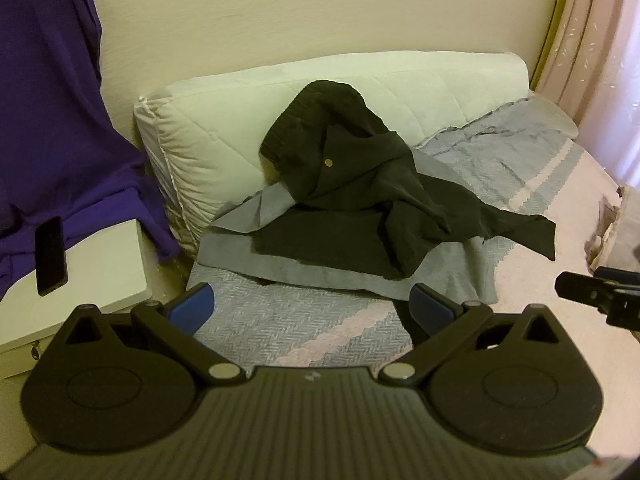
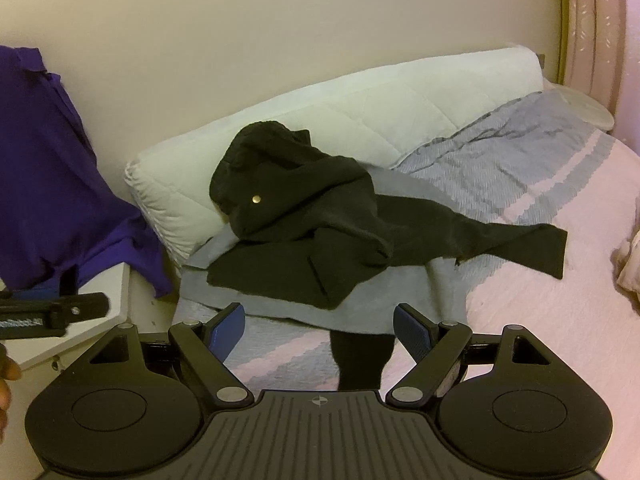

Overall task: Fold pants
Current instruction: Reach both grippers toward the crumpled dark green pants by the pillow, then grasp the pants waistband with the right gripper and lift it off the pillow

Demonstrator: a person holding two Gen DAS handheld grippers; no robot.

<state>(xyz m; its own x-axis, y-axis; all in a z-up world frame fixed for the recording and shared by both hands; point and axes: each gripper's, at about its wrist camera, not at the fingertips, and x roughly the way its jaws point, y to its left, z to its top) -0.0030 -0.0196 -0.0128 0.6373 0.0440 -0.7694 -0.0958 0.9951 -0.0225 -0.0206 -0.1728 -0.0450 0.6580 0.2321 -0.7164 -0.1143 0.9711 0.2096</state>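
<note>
We saw the black pants [image 1: 360, 208] in a crumpled heap on the bed, unfolded. Soft matte fabric, ribbed waistband end [image 1: 320, 100] propped up against the white quilted pillow [image 1: 192, 148], one small brass-coloured button [image 1: 328, 163] showing. One leg [image 2: 516, 248] trailed off flat toward the right. Under the heap lay a smooth grey cloth [image 1: 288, 272], plain weave, rectangular-ish edge toward us. Below that the bedspread [image 1: 280, 332] was blue-grey herringbone with pale pink scalloped bands.

The left gripper [image 1: 310, 308] hovered in front of the heap, blue-padded fingers [image 1: 192, 304] spread wide, nothing between them. The right gripper [image 2: 320, 328] was likewise wide apart and empty, near the grey cloth's front edge. In the right wrist view a dark strip [image 2: 360, 360] ran from under the grey cloth toward us; probably part of the pants, we could not tell for sure.

To the left, purple fabric [image 1: 52, 100] hung draped over a white nightstand [image 1: 104, 268] with a flat black phone-like slab [image 1: 50, 256] on top. A cream wall [image 1: 320, 12] was behind, and a pink curved headboard [image 2: 592, 20] at right.
</note>
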